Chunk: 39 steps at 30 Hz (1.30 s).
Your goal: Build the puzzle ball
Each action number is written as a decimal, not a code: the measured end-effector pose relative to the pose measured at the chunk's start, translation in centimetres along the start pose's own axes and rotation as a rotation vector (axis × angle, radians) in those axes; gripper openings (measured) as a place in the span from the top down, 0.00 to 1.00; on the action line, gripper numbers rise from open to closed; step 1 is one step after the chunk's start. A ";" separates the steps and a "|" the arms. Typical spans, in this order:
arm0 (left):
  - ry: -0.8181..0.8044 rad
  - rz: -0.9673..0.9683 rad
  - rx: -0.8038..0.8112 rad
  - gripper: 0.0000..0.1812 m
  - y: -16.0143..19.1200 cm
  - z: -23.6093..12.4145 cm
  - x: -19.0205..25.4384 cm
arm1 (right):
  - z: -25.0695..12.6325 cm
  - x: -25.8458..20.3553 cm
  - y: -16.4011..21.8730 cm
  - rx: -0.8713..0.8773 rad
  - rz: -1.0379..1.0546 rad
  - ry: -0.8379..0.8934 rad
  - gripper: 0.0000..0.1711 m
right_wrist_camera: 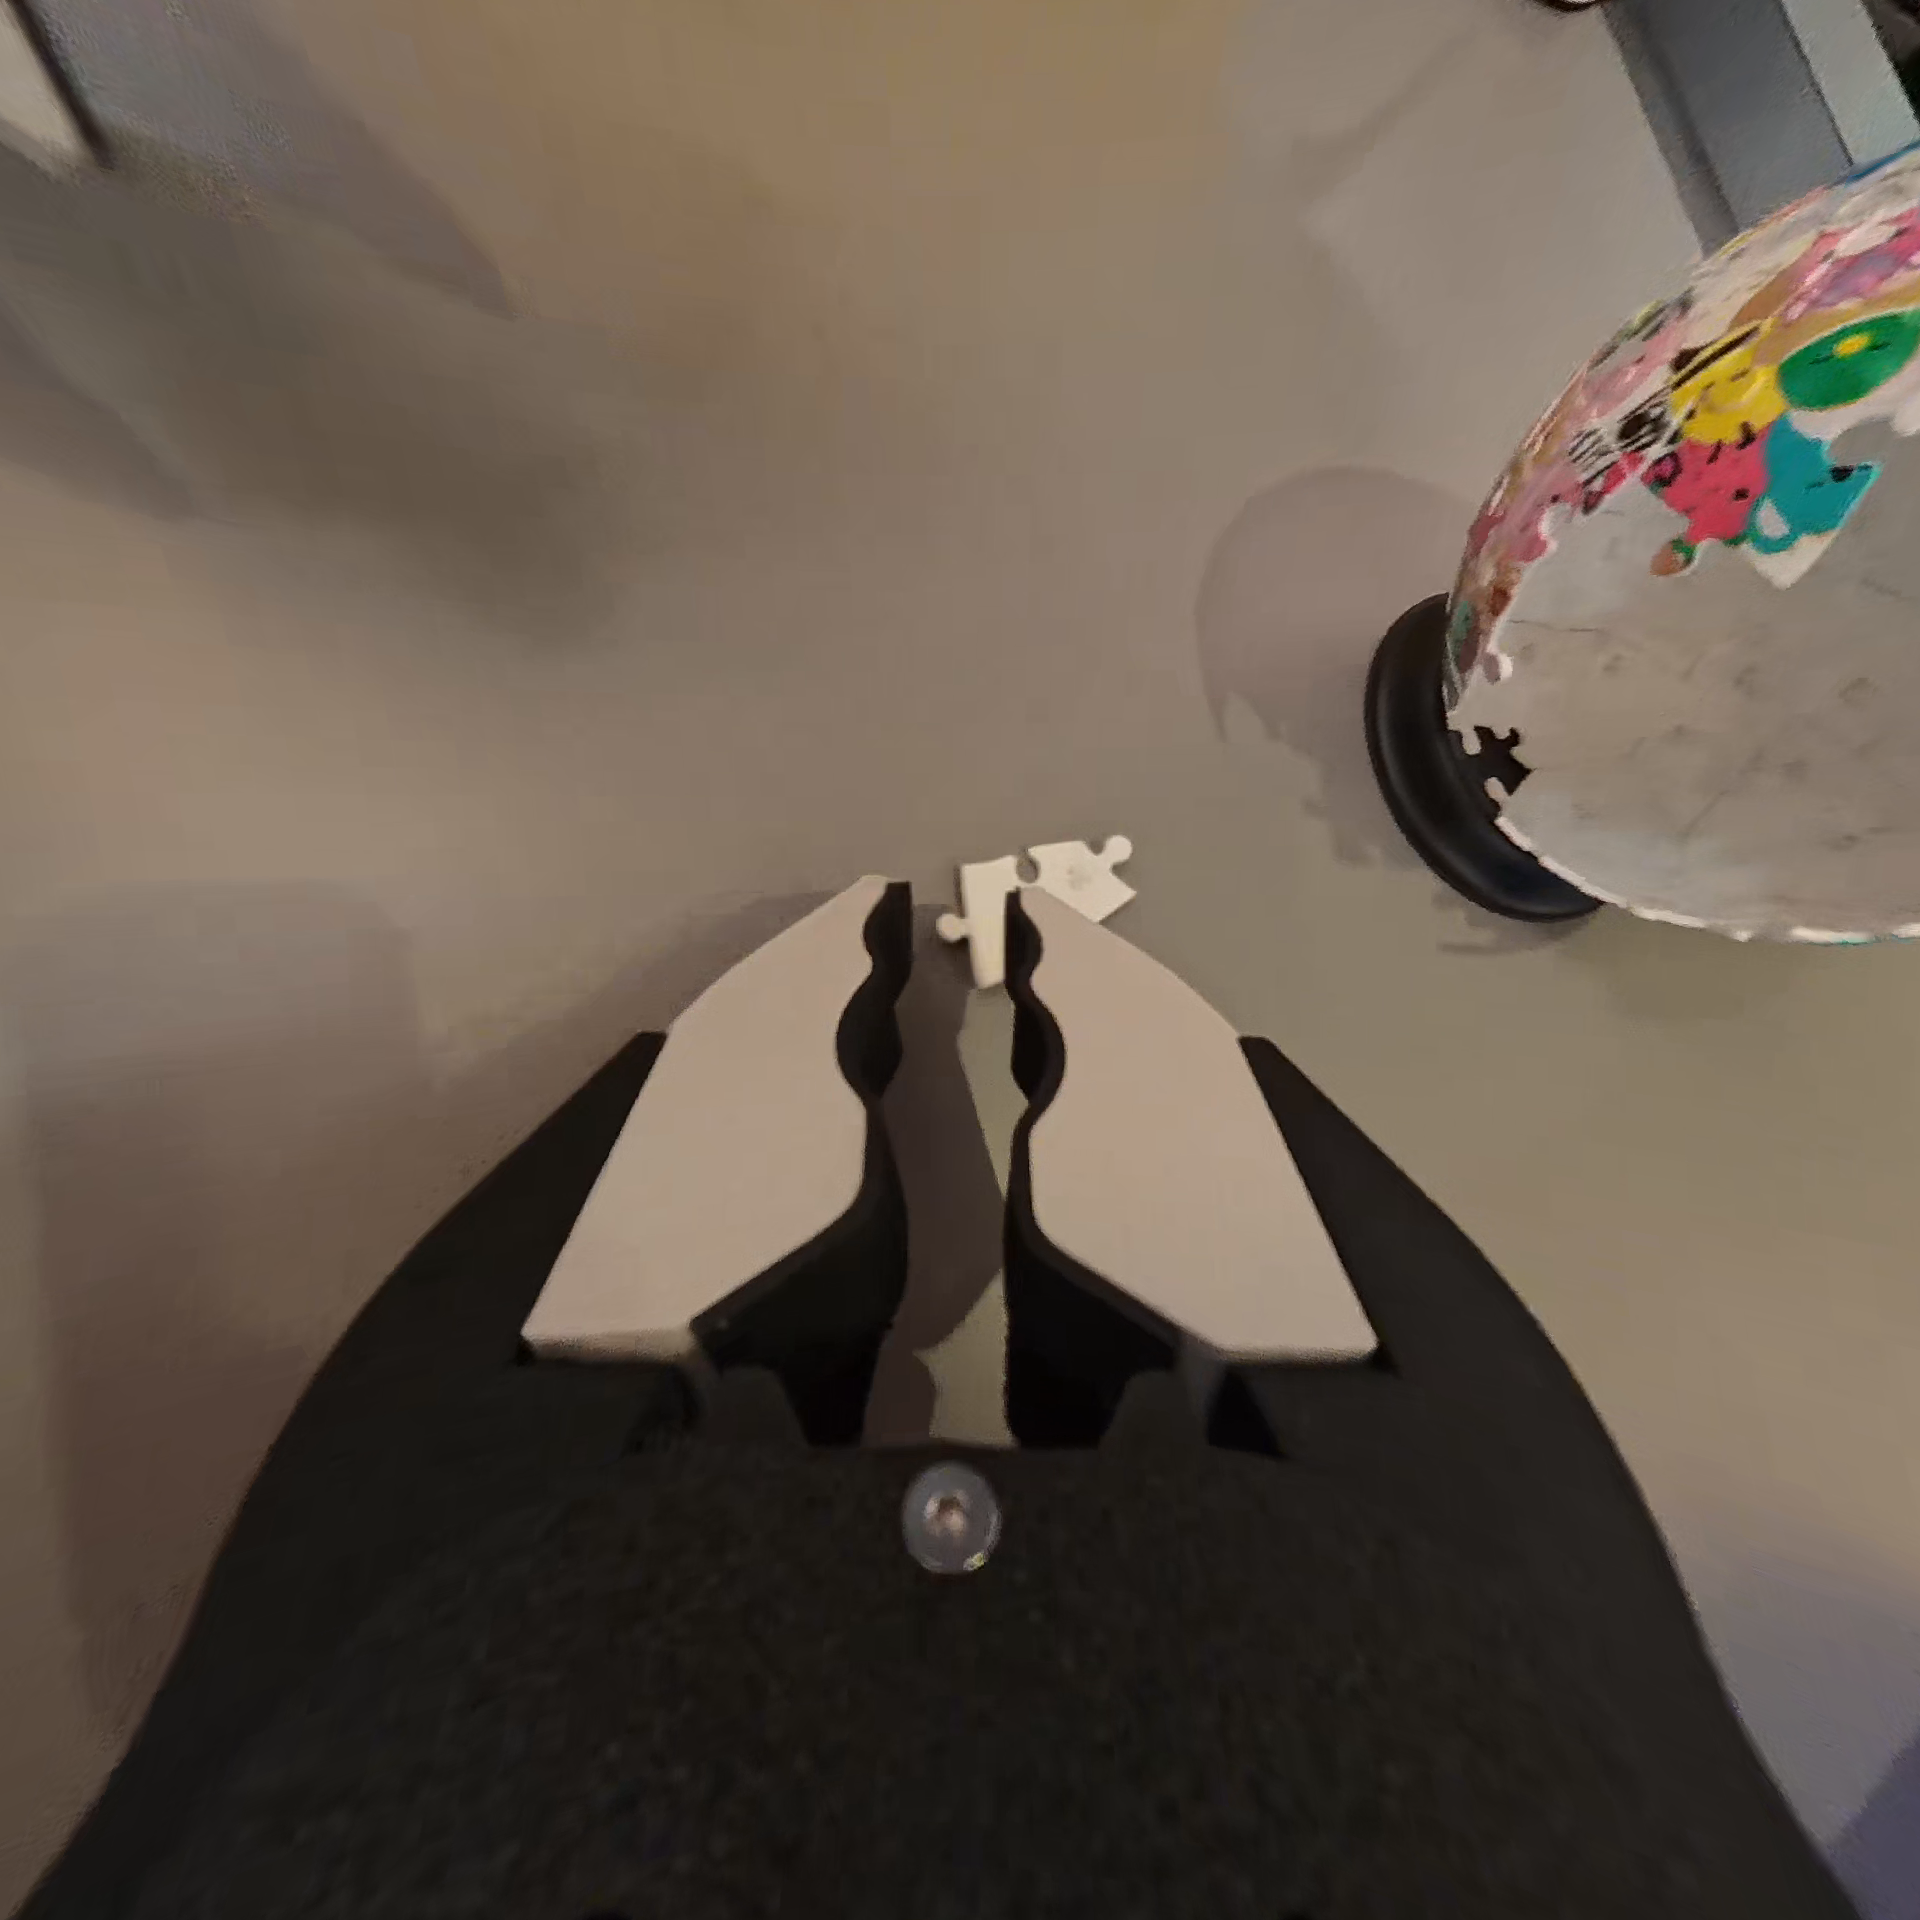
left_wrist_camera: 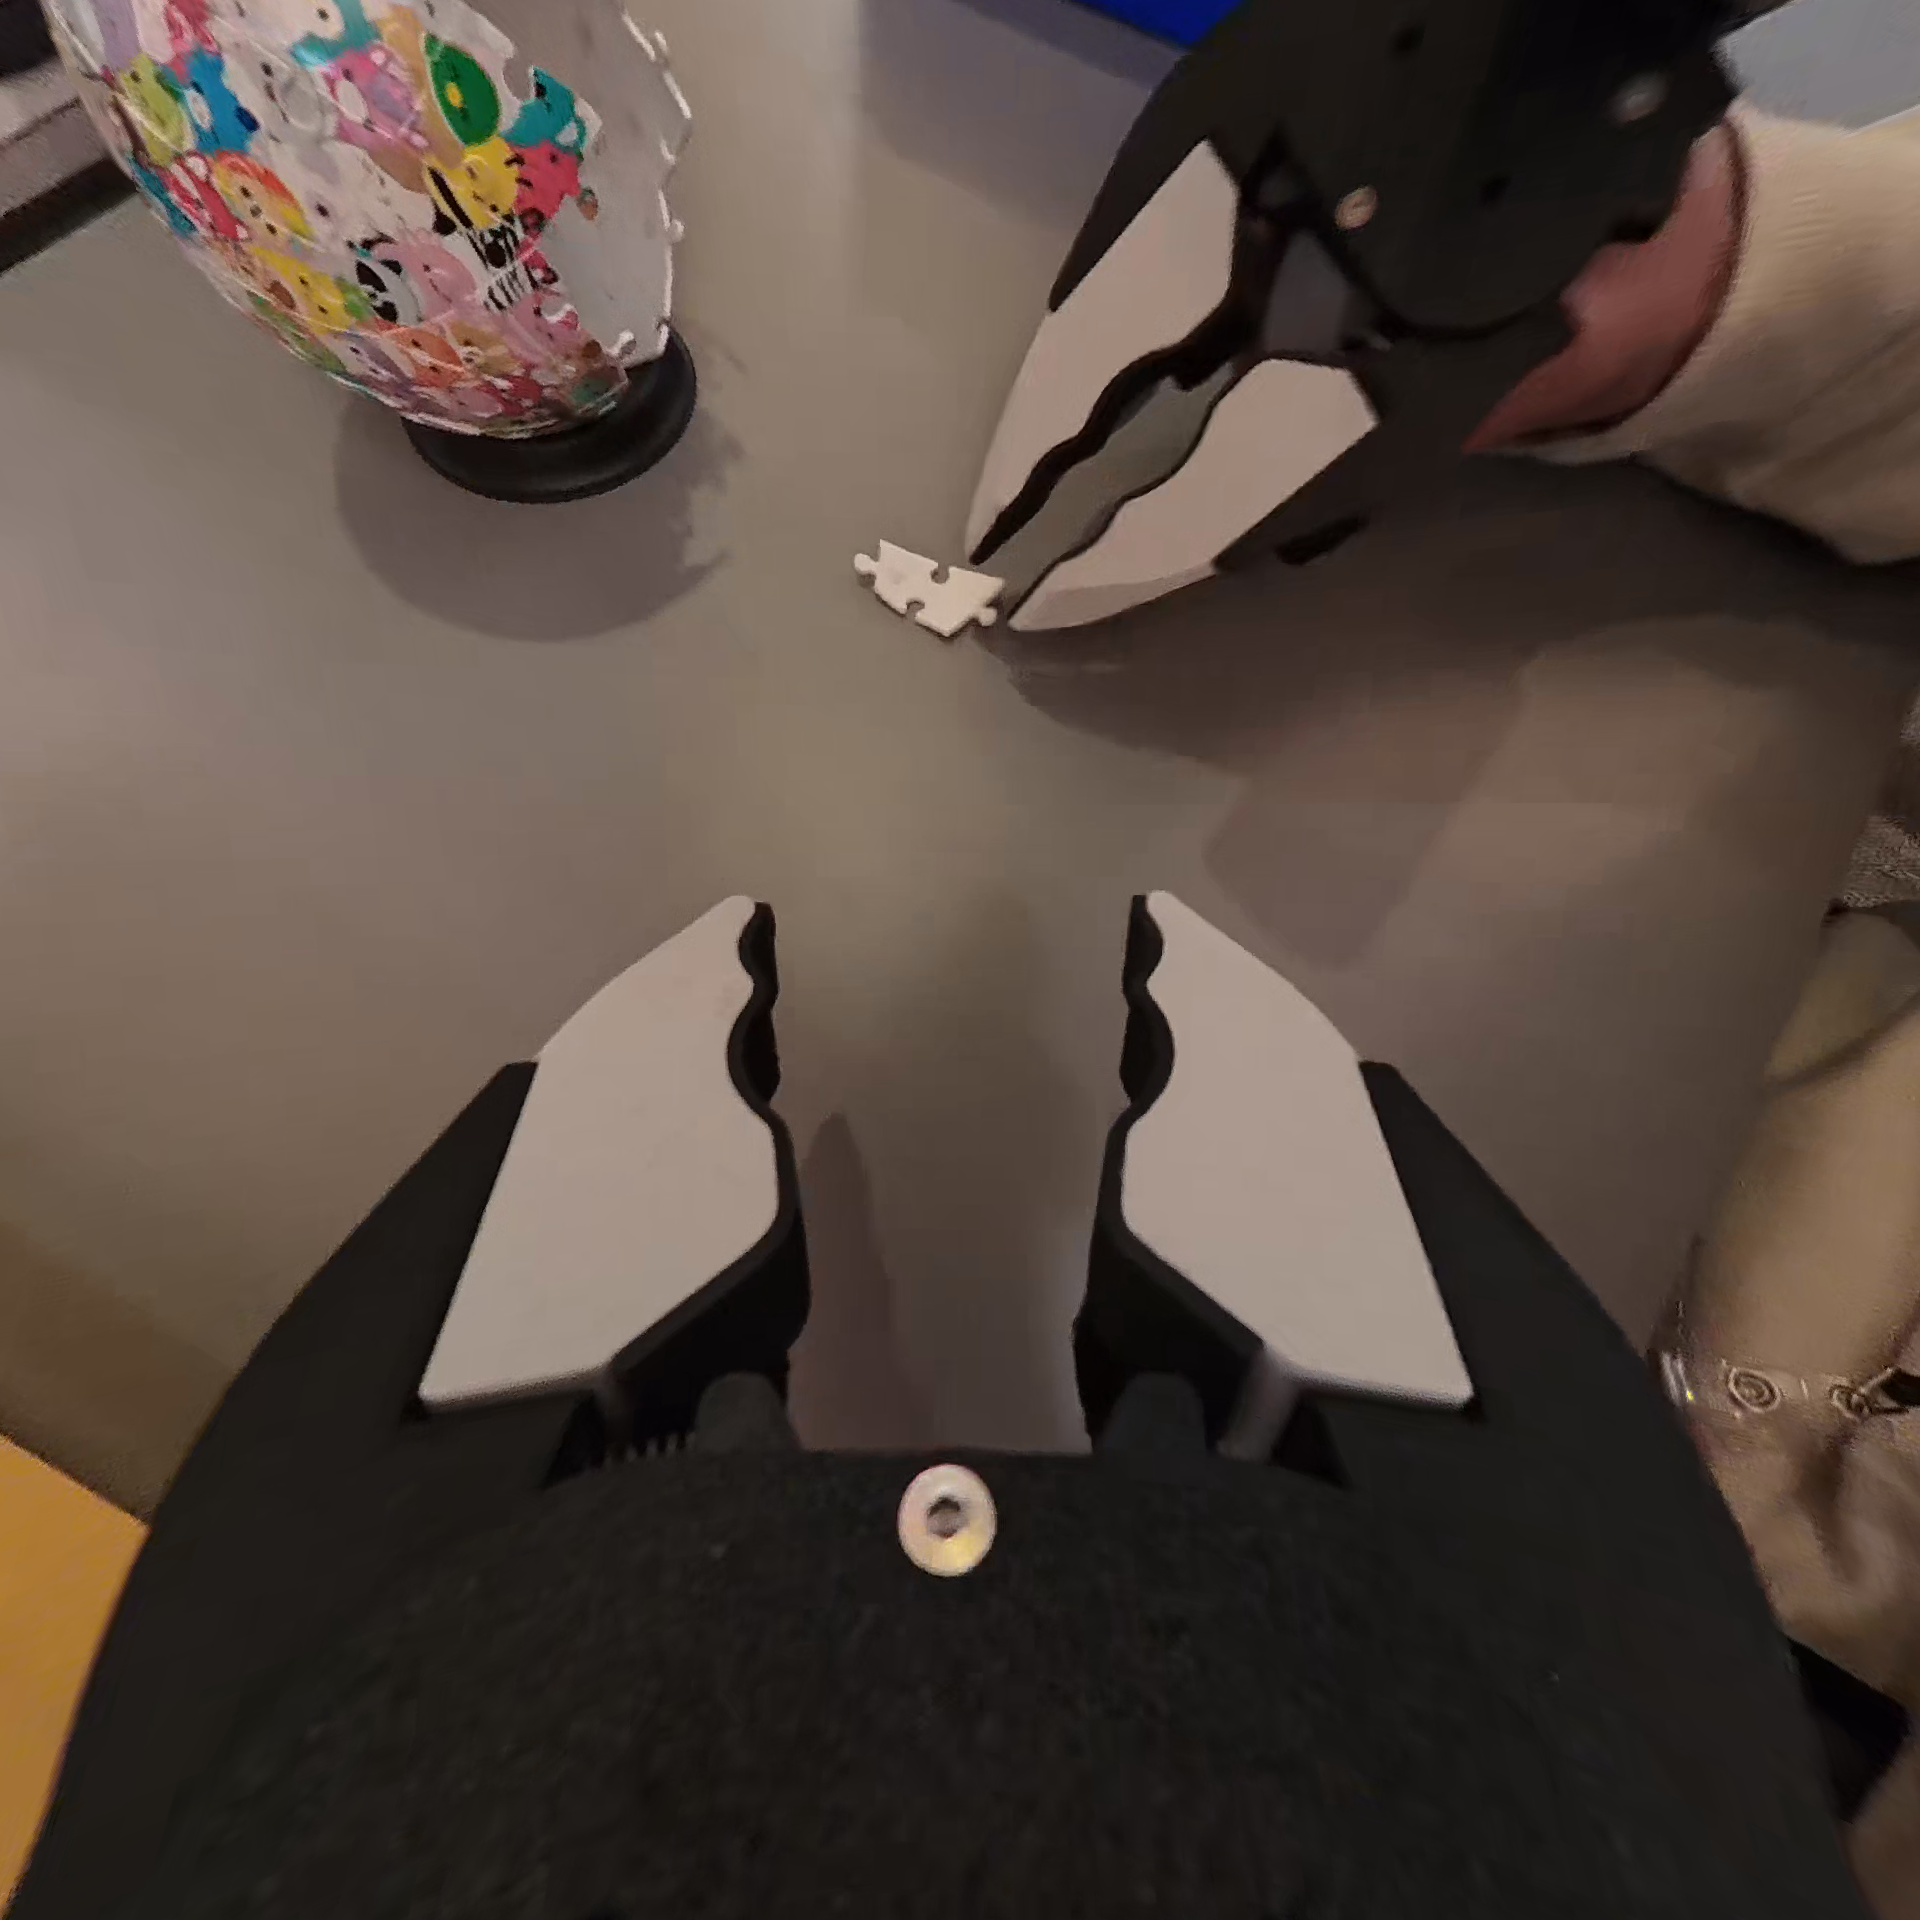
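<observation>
The partly built puzzle ball (left_wrist_camera: pixel 343 208) is colourful outside and white inside, with an open side. It sits on a black ring stand (left_wrist_camera: pixel 561 436) at the far left, and at the right in the right wrist view (right_wrist_camera: pixel 1714 623). Two joined white puzzle pieces (left_wrist_camera: pixel 930 587) lie flat on the grey table (left_wrist_camera: pixel 416 831). My right gripper (right_wrist_camera: pixel 958 904) is tipped down with its jaws a narrow gap apart, and its fingertips touch the edge of the pieces (right_wrist_camera: pixel 1070 868). It also shows in the left wrist view (left_wrist_camera: pixel 997 592). My left gripper (left_wrist_camera: pixel 951 914) is open and empty, well short of the pieces.
A hand and cream sleeve (left_wrist_camera: pixel 1766 312) hold the right gripper at the upper right. A yellow surface (left_wrist_camera: pixel 52 1558) shows at the lower left edge. A grey post (right_wrist_camera: pixel 1714 104) stands behind the ball. My right fingertips sit around 12 cm from my left ones.
</observation>
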<state>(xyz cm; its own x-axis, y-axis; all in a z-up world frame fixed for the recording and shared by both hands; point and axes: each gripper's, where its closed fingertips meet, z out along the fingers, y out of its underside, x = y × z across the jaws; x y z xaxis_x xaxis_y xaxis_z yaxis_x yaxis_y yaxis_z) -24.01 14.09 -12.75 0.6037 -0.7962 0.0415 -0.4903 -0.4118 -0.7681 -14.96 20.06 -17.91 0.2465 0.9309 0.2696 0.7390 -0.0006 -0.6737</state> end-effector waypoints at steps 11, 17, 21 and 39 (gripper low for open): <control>-0.017 0.043 0.064 0.66 1.0 -2.1 -0.6 | 1.3 0.4 0.9 -0.103 -0.297 0.109 0.98; -0.006 0.025 0.070 0.67 1.1 -2.2 -0.9 | 1.3 0.9 1.2 -0.142 -0.304 0.121 1.00; 0.026 -0.006 0.075 0.67 1.2 -2.0 -0.7 | 0.0 -0.1 0.6 -0.104 -0.314 0.084 1.00; 0.093 0.024 0.067 0.69 0.9 -1.8 1.6 | 0.0 0.7 2.6 -0.095 0.143 -0.181 0.75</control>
<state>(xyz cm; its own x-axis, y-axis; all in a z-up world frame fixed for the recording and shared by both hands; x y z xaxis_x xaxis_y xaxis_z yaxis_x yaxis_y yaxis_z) -24.57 11.67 -12.20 0.5302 -0.8441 0.0793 -0.4586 -0.3642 -0.8106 -12.85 20.68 -19.45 0.2431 0.9691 0.0427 0.7620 -0.1635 -0.6265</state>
